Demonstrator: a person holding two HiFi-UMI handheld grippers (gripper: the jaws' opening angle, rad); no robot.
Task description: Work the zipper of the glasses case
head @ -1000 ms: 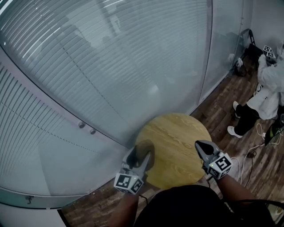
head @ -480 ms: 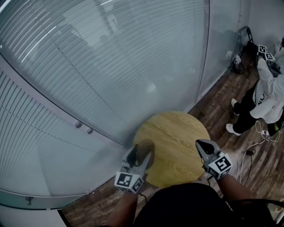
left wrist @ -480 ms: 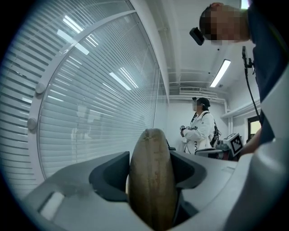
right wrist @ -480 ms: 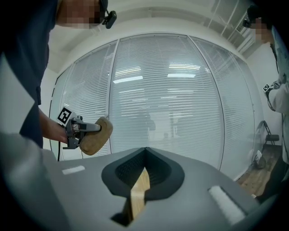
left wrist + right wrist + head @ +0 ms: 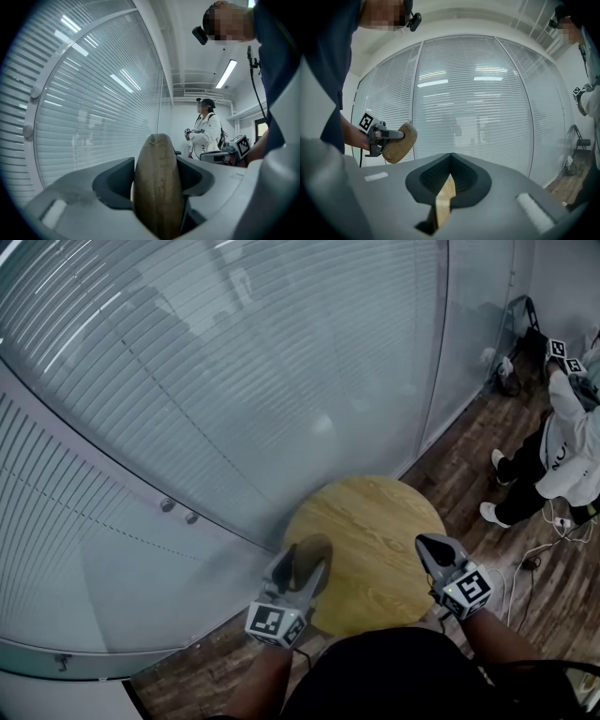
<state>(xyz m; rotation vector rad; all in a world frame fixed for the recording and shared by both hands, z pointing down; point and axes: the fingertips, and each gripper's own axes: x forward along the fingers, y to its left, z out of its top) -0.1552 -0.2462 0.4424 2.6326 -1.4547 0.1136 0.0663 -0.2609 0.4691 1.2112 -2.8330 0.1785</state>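
A tan, oval glasses case point(image 5: 313, 549) is clamped on edge between the jaws of my left gripper point(image 5: 300, 566), above the left rim of the round wooden table point(image 5: 375, 517). In the left gripper view the case point(image 5: 158, 187) fills the gap between the dark pads, narrow side up; its zipper does not show. My right gripper point(image 5: 429, 546) hovers over the table's right side, jaws shut with nothing in them. In the right gripper view the pads point(image 5: 440, 173) meet, and the case point(image 5: 399, 143) hangs off to the left, apart from them.
A curved frosted glass wall with blinds point(image 5: 234, 381) stands right behind the table. Another person in a white jacket point(image 5: 570, 442) stands at the far right on the wooden floor, with cables point(image 5: 534, 559) lying near the table.
Both grippers have stayed nearly where they were, the left still holding the case. The person in white at the right has shifted a little.
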